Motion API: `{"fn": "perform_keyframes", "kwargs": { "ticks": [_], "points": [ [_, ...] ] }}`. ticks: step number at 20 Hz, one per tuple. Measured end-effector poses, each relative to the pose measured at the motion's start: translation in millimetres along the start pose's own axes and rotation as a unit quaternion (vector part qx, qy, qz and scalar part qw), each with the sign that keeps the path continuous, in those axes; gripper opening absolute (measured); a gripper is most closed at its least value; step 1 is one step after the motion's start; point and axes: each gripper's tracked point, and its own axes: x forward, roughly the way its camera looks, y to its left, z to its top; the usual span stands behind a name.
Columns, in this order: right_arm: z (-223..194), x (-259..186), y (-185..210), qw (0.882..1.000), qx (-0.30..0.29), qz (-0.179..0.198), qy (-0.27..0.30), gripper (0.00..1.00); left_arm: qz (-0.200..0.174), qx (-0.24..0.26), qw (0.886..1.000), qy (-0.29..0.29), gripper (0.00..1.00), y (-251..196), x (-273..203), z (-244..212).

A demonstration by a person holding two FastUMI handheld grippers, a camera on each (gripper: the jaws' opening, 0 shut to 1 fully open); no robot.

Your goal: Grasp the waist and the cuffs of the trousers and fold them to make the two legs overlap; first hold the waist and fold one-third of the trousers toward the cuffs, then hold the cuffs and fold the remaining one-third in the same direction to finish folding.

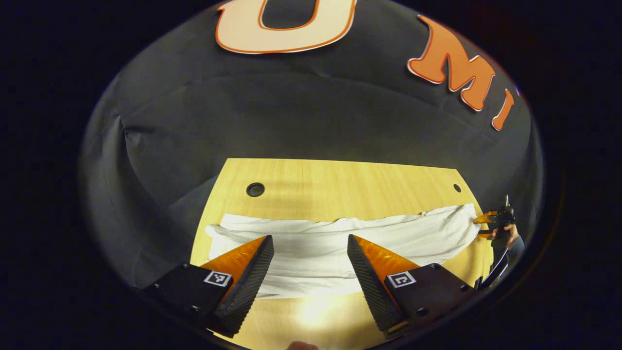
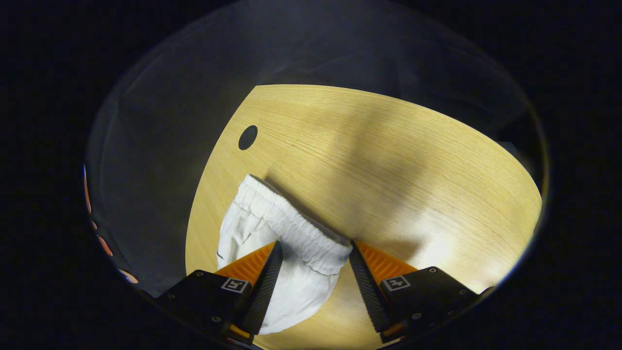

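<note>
White trousers (image 1: 340,243) lie stretched across the wooden table (image 1: 340,180). My left gripper (image 1: 311,265) hovers over their middle, jaws wide, empty. My right gripper (image 2: 313,272) stands open astride the elastic waistband (image 2: 291,223), apparently not yet pinching it; its far tips are hard to judge.

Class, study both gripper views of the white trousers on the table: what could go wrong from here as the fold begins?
1. The right gripper is open around the gathered elastic waistband of the white cloth trousers; closing now might pinch only one layer.
2. The left gripper hangs open over the middle of the legs, not the cuffs, so a grasp there could bunch the cloth.
3. The trousers already lie wrinkled on the light wooden table, so the legs may overlap unevenly.
</note>
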Motion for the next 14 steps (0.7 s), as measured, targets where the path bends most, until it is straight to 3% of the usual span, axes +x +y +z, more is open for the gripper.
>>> {"fn": "perform_keyframes", "kwargs": {
  "ticks": [1, 2, 3, 6, 10, 14],
  "points": [
    [1, 1, -1, 1.000, 0.010, 0.003, -0.003, 0.80, -0.005, -0.001, 1.000, 0.000, 1.00, -10, 0, -3],
    [2, 1, -3, 1.000, 0.016, 0.007, -0.007, 0.69, -0.009, 0.000, 1.000, 0.003, 1.00, -19, 1, -7],
    [2, 1, -5, 1.000, 0.014, 0.008, -0.010, 0.63, -0.010, 0.004, 1.000, 0.007, 1.00, -25, 3, -13],
    [9, 8, -3, 0.999, 0.027, 0.022, -0.024, 0.23, -0.013, 0.002, 1.000, 0.023, 1.00, -41, 6, -30],
    [6, 8, 3, 0.998, 0.032, 0.024, -0.043, 0.09, -0.024, 0.007, 0.999, 0.035, 1.00, -60, 0, -50],
    [5, -15, 16, 0.996, 0.040, 0.042, -0.068, 0.07, -0.037, 0.018, 0.998, 0.040, 1.00, -67, -3, -60]
  ]
}}
